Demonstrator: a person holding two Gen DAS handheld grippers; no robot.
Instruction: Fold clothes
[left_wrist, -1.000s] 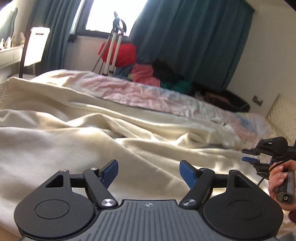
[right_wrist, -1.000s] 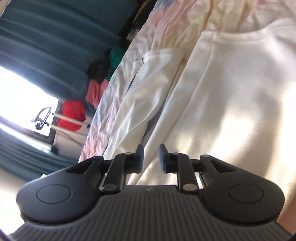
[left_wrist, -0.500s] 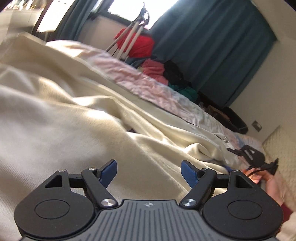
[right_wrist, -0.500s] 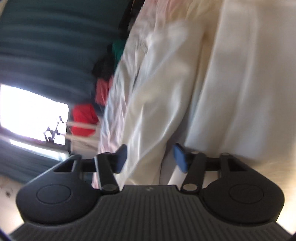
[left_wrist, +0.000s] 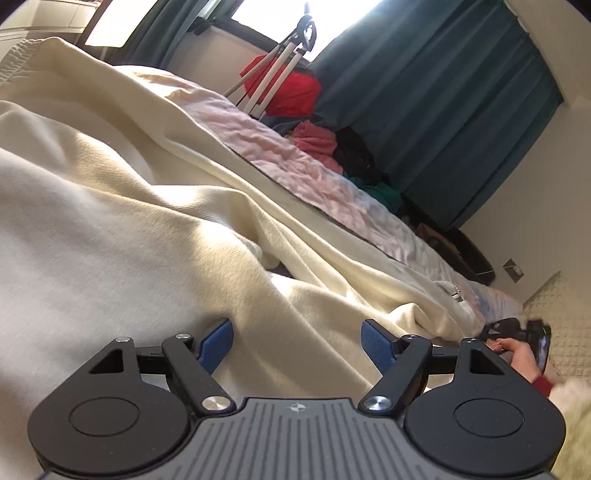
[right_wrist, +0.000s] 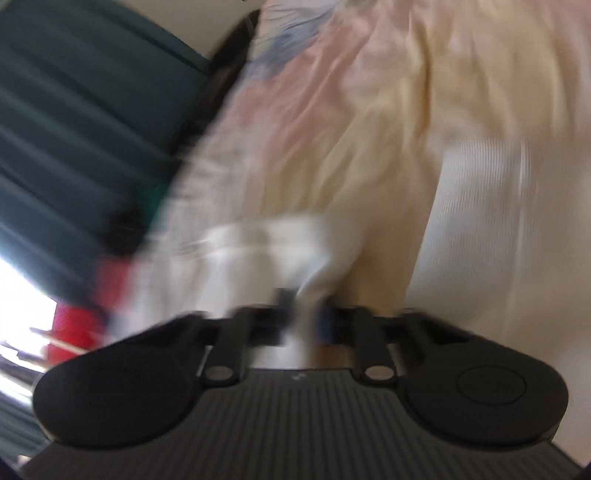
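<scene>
Low, left tongs (left_wrist: 297, 343) spread over cream garment (left_wrist: 129, 229); right tongs (right_wrist: 304, 314) pinching it

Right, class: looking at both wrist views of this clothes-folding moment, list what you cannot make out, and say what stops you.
1. Right wrist view: motion blur smears everything; whether the right gripper is pinching the cream garment cannot be settled.
2. Left wrist view: the left gripper body hides the cloth beneath it.
3. Left wrist view: the person's hand is small and partly hidden by the gripper body.
</scene>
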